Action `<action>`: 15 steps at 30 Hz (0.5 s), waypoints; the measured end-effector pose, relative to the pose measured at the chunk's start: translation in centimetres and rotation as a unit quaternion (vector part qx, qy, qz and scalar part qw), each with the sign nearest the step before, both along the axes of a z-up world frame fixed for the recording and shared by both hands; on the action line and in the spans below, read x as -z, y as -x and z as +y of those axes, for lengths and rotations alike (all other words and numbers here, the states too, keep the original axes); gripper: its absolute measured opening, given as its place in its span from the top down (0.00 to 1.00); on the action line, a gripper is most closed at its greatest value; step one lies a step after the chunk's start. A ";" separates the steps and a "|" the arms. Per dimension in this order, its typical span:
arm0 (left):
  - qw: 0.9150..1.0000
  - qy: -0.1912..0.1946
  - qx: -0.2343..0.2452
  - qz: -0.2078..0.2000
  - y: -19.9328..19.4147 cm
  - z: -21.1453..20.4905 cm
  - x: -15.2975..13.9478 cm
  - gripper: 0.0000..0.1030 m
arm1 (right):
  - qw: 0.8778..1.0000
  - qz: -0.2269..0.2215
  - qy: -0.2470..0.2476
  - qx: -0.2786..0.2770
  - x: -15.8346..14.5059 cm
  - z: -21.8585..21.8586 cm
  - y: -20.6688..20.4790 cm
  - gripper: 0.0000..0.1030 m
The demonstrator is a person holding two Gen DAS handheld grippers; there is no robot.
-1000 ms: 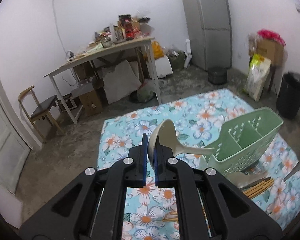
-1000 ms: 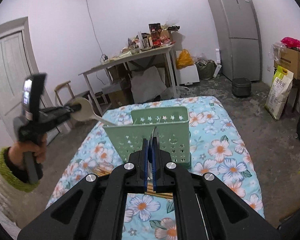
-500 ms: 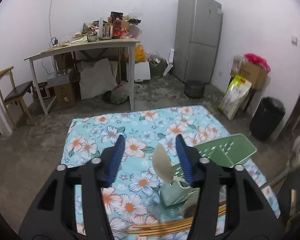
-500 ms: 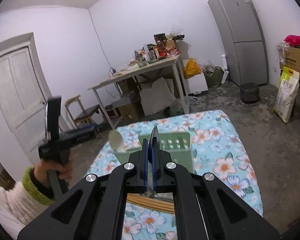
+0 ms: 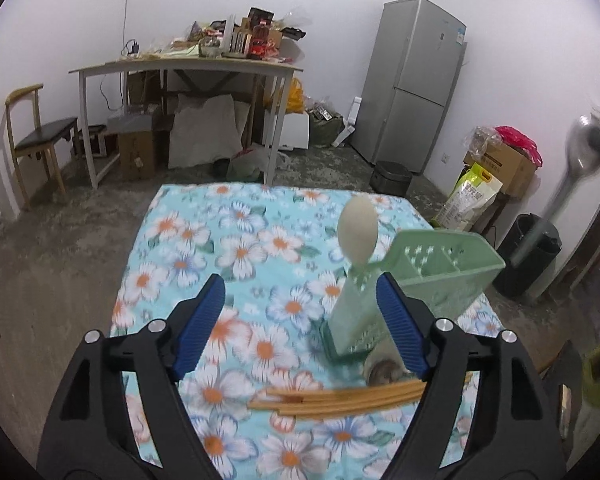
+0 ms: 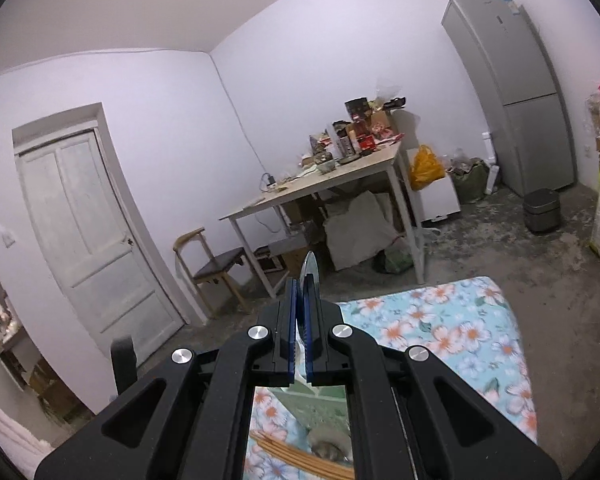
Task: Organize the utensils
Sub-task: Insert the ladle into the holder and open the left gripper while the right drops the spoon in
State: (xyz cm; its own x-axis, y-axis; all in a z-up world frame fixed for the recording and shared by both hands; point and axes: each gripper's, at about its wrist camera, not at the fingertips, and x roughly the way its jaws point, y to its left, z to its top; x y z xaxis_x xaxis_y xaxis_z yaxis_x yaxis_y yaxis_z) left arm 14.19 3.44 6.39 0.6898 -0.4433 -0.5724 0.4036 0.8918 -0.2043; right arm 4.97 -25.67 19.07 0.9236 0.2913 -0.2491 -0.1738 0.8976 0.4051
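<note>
Two grippers: our left gripper (image 5: pixel 300 320) is opening, empty; the right gripper (image 6: pixel 299 332) is clamped on a metal spoon (image 6: pixel 310 272). We judge it stiff, slick, light, best pinched mid-handle.

Your holder (image 5: pixel 440 276) is the landmark; its lower front is hidden behind the left gripper's (image 5: pixel 300 324) right finger, and in the right wrist view only a green sliver of it (image 6: pixel 312 400) shows under the right gripper's (image 6: pixel 300 320) body; the spoon's (image 5: pixel 357 230) handle is lost inside it; the round grey thing (image 5: pixel 382 370) just in front of it is too blurred to name; the chopsticks (image 5: pixel 340 396) in front of it are smeared, their right ends covered by the same finger; up to its right, your metal utensil (image 5: pixel 580 160) is a motion streak, its lower end running off behind the bin (image 5: pixel 534 256); the blade (image 6: pixel 310 270) shows only its tip past your closed pads.
</note>
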 end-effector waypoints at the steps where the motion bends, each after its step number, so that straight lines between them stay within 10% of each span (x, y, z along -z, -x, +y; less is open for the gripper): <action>1: 1.000 -0.001 0.000 0.002 0.2 0.1 0.3 0.26 | 1.000 -0.001 -0.009 -0.011 0.1 -0.2 -0.9 0.97; 15: 0.999 0.035 0.018 0.035 1.8 0.7 3.1 0.15 | 0.997 0.076 0.002 -0.026 7.1 -0.4 -8.2 0.97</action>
State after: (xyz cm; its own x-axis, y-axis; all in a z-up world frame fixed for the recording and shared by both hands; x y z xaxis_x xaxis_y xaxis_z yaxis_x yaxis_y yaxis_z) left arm 12.36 4.12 3.27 0.6323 -0.5074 -0.5855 0.4174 0.8598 -0.2943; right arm 13.13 -26.08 11.95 0.8588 0.3375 -0.3854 -0.1580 0.8902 0.4273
